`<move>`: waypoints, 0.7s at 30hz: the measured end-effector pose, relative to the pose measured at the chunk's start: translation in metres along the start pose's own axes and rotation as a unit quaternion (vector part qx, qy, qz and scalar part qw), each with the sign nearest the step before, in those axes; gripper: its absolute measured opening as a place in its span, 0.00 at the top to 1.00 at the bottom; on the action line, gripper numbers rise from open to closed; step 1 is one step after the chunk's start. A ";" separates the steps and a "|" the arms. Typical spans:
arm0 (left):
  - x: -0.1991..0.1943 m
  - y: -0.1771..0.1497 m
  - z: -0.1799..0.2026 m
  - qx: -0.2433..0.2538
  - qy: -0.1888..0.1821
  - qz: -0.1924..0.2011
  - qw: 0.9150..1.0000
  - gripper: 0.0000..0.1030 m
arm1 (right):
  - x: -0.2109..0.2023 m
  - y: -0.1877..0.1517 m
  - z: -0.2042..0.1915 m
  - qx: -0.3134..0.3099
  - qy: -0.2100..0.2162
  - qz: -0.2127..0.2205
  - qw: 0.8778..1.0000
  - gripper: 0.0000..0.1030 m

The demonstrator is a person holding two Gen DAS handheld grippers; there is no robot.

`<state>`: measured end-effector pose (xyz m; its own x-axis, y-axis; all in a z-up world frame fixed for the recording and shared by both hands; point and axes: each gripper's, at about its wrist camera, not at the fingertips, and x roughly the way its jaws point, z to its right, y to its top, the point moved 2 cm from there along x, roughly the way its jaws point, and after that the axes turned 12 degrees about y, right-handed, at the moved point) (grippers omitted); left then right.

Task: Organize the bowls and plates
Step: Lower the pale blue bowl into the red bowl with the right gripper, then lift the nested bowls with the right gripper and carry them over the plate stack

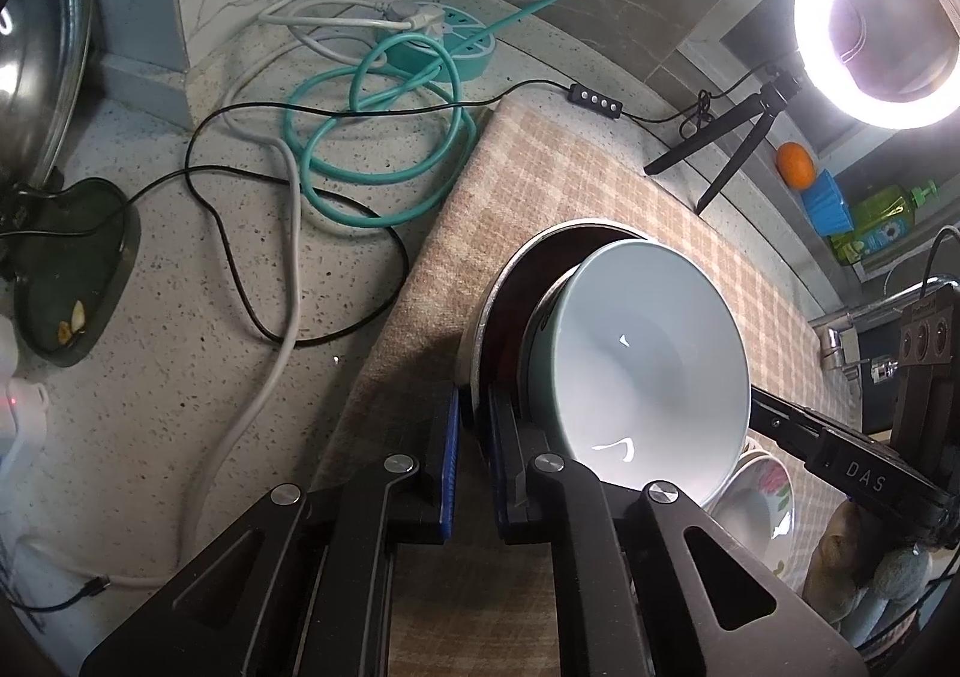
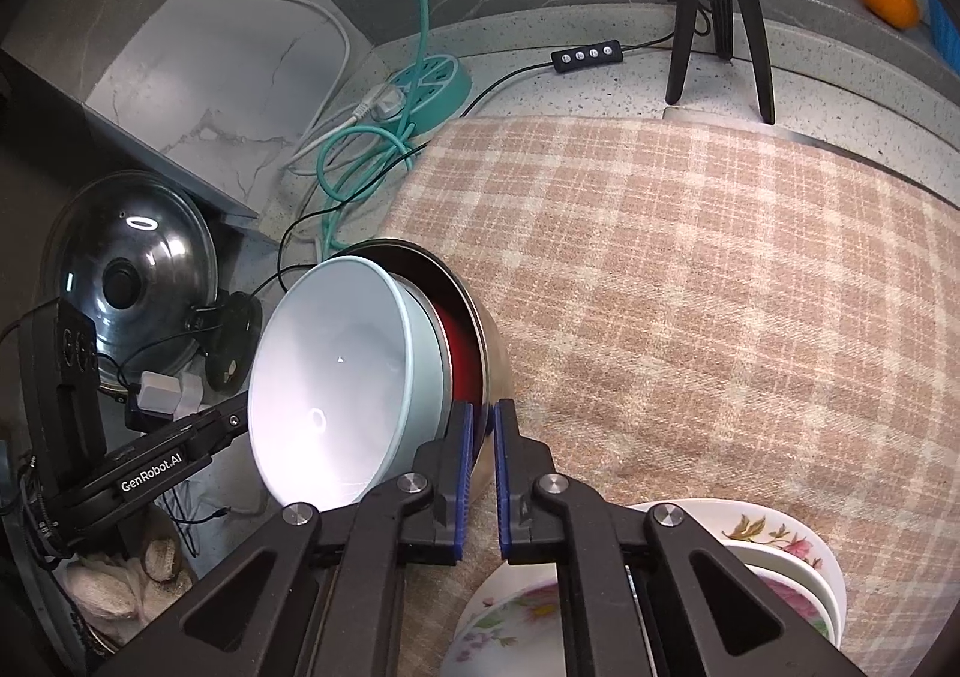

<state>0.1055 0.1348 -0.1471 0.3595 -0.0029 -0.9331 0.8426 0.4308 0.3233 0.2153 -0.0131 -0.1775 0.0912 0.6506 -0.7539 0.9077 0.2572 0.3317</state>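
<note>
A home kitchen: speckled stone countertop (image 1: 180, 353), marble-look wall tiles (image 2: 198, 95), pot lid (image 2: 129, 281), faucet (image 1: 840, 338), green dish-soap bottle (image 1: 882, 218), flowered plates (image 2: 780, 563) on a checked cloth (image 2: 690, 287).

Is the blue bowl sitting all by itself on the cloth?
No, the blue bowl is nested inside a metal bowl that has a red inside.

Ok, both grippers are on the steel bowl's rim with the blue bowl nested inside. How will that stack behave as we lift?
Likely top-heavy: the blue bowl sits tilted inside the steel bowl, so it may slide or rattle. The left gripper and right gripper pinch only thin, shiny rim, probably slippery. The blue one looks ceramic, so fragile.
</note>
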 end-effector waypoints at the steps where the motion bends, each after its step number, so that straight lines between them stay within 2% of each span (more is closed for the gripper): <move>1: -0.001 0.000 0.001 0.001 0.001 0.001 1.000 0.93 | 0.000 0.000 -0.001 -0.003 -0.002 0.000 1.000 0.94; 13: -0.014 -0.002 0.008 0.015 0.005 0.016 1.000 0.92 | -0.012 -0.006 -0.004 -0.011 -0.006 0.009 1.000 0.95; 21: -0.034 -0.003 0.016 0.023 -0.002 0.033 0.999 0.92 | -0.036 -0.008 -0.012 -0.015 0.001 0.024 1.000 0.95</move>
<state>0.0976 0.1193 -0.1138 0.4158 0.0206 -0.9092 0.8348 0.3881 0.3906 0.1993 -0.0296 -0.1464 0.1341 0.6639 -0.7357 0.8899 0.2460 0.3842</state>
